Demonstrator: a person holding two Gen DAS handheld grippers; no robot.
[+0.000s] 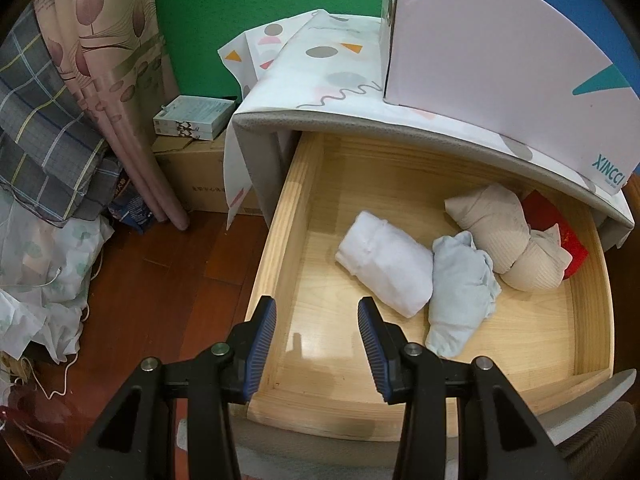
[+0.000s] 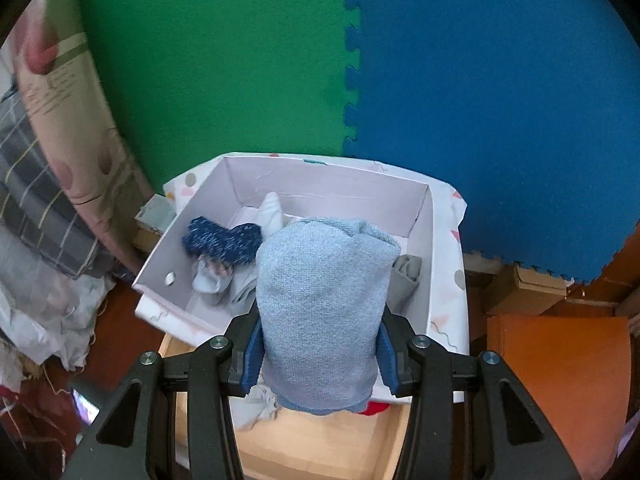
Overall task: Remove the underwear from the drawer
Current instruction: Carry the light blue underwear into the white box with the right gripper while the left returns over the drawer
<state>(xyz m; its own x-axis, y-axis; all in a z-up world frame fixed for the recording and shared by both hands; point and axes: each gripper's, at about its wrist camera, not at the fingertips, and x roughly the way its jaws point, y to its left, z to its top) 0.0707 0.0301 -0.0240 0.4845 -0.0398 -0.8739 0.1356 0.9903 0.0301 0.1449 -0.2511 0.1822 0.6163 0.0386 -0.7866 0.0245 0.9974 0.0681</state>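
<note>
The wooden drawer [image 1: 288, 216] stands pulled out. Inside lie a white roll [image 1: 384, 264], a pale blue bundle [image 1: 460, 292], beige rolls [image 1: 504, 232] and a red item [image 1: 564, 232]. My left gripper [image 1: 318, 344] hovers over the drawer's front left corner, open, nothing between its blue pads. In the right wrist view my right gripper [image 2: 320, 356] is shut on a rolled light blue underwear [image 2: 324, 312], held above the drawer [image 2: 320, 448] and in front of the white box [image 2: 424, 248]. That box holds a dark blue speckled piece [image 2: 224, 242] and other folded garments.
The white box [image 1: 500, 40] sits on the cabinet top, which a patterned cloth [image 1: 320, 72] covers. Cardboard boxes [image 1: 192, 172], a curtain [image 1: 108, 80] and piled fabric [image 1: 44, 240] crowd the floor on the left. Green and blue foam mats [image 2: 352, 60] line the wall. An orange box [image 2: 560, 368] stands at the right.
</note>
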